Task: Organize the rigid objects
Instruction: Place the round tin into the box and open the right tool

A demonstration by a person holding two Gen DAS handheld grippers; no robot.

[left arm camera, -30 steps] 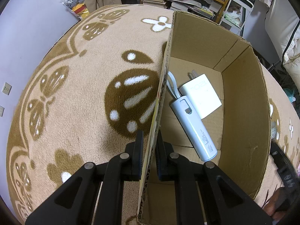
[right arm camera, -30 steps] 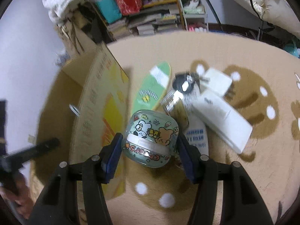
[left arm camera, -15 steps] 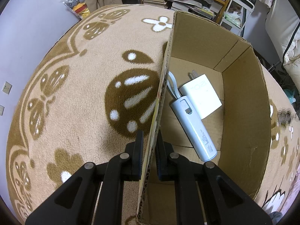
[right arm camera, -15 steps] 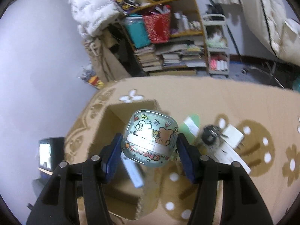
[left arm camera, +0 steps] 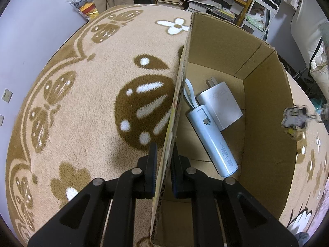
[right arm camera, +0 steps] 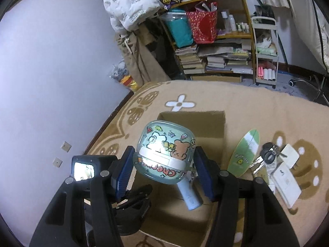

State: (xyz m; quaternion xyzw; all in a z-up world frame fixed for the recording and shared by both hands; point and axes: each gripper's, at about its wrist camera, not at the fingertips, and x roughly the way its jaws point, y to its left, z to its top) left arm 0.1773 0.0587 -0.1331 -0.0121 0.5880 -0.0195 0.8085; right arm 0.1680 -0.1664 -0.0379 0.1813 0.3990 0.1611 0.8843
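The left gripper [left arm camera: 163, 164] is pinching the near wall of the cardboard box [left arm camera: 265, 94], one finger outside and one inside, jaws nearly closed on the thin card. The box is sitting open-topped on the tan patterned rug [left arm camera: 86, 107]. Inside it, on the floor of the box near the pinched wall, a pale blue power bank [left arm camera: 213, 142] is lying at a slant, touching a white charger [left arm camera: 222, 105] that is resting beside it.

The right gripper [right arm camera: 164, 162] is holding a small cartoon-printed case [right arm camera: 164, 150] between its blue pads, jaws about halfway apart and pressing on both sides. The case is hanging in the air above the open box. On the rug to the right of the box are lying a green mini skateboard deck [right arm camera: 244, 152], a bunch of keys [right arm camera: 267, 156] and a white adapter [right arm camera: 290, 154], close together.
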